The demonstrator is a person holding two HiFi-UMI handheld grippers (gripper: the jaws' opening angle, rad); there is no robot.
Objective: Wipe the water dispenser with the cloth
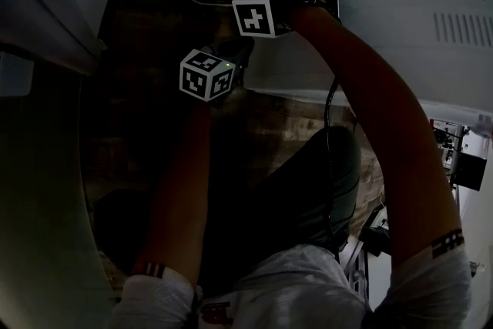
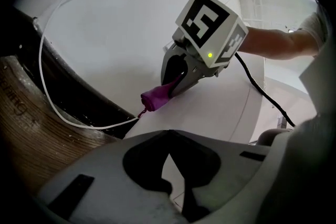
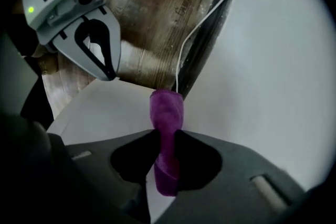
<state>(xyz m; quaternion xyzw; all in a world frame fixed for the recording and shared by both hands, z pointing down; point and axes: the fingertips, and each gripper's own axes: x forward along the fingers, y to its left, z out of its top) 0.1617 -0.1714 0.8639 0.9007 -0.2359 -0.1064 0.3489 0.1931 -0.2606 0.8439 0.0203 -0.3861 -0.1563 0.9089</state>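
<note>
A rolled purple cloth [image 3: 167, 113] is pinched between the jaws of my right gripper [image 3: 164, 138], and its free end rests on the white water dispenser [image 3: 273, 60]. The left gripper view shows that right gripper [image 2: 176, 86] from the side. There it presses the cloth [image 2: 156, 97] onto the dispenser's white surface [image 2: 121, 34], near a dark gap. My left gripper [image 2: 168, 134] hovers close by, shut, with nothing in it. Its fingertips [image 3: 108, 75] meet just left of the cloth. Both marker cubes [image 1: 260, 8] [image 1: 206, 75] sit close together in the dim head view.
A thin white cable [image 3: 202, 23] runs along the dispenser's edge beside the dark gap. Brown board with print [image 3: 152, 18] lies behind it. A black cord [image 2: 262, 92] trails from the right gripper. The person's legs [image 1: 308, 189] are below.
</note>
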